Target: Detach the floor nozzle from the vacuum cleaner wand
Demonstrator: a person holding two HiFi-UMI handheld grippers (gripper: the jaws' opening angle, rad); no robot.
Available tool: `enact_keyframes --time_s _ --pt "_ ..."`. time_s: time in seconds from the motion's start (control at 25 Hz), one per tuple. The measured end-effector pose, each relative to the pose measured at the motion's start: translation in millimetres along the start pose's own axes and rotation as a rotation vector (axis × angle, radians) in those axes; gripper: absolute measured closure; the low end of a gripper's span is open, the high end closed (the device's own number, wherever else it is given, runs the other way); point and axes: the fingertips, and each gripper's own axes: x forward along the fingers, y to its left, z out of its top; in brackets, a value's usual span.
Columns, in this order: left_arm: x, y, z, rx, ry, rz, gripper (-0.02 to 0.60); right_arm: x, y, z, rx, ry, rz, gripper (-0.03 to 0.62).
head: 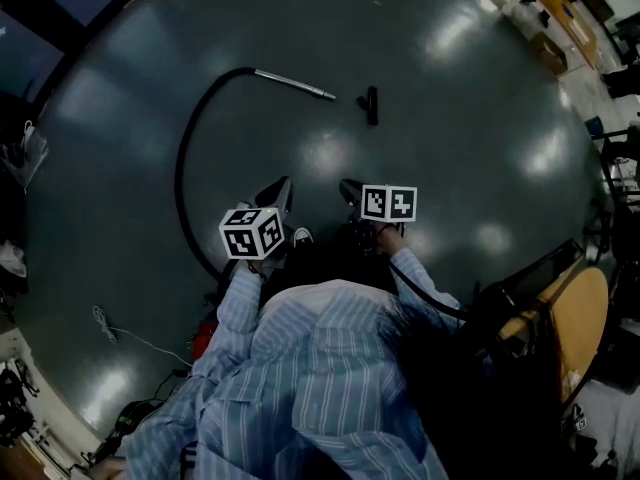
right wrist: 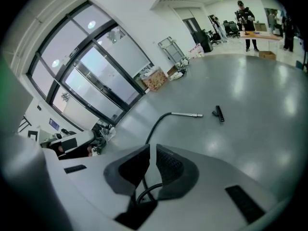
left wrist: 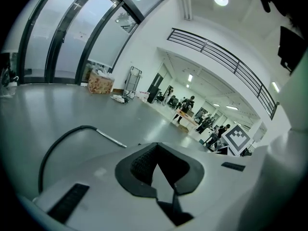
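Observation:
The black floor nozzle (head: 371, 105) (right wrist: 219, 113) lies alone on the grey floor, a short gap away from the tip of the metal wand (head: 295, 83) (right wrist: 186, 114) (left wrist: 110, 138). A black hose (head: 185, 168) (right wrist: 155, 125) (left wrist: 53, 150) curves from the wand back toward the person. My left gripper (head: 283, 183) (left wrist: 155, 146) is held above the floor, well short of the wand, shut with nothing in it. Beside it, my right gripper (head: 347, 185) (right wrist: 150, 147) is shut to a thin slit and also holds nothing.
A round wooden table (head: 585, 308) stands at the right, close to the person. A thin white cable (head: 130, 336) lies on the floor at the left. Far off are a cardboard box (left wrist: 100, 84), a metal cart (left wrist: 133, 78), glass walls and several people.

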Motion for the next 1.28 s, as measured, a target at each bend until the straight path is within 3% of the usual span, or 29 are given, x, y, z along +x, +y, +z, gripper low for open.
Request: enact_keyframes --time_s 0.36,0.84,1.28 --pt "-7 -41 -15 0.016 0.007 0.014 0.575 -40 -11 -22 0.002 -0.007 0.034 0.548" --pt "8 -132 -68 -0.054 0.017 0.018 0.575 -117 -69 -65 -0.040 0.026 0.039 0.548" --pt "9 -149 -87 -0.046 0.027 0.047 0.575 -131 -85 -75 -0.044 0.039 0.055 0.548"
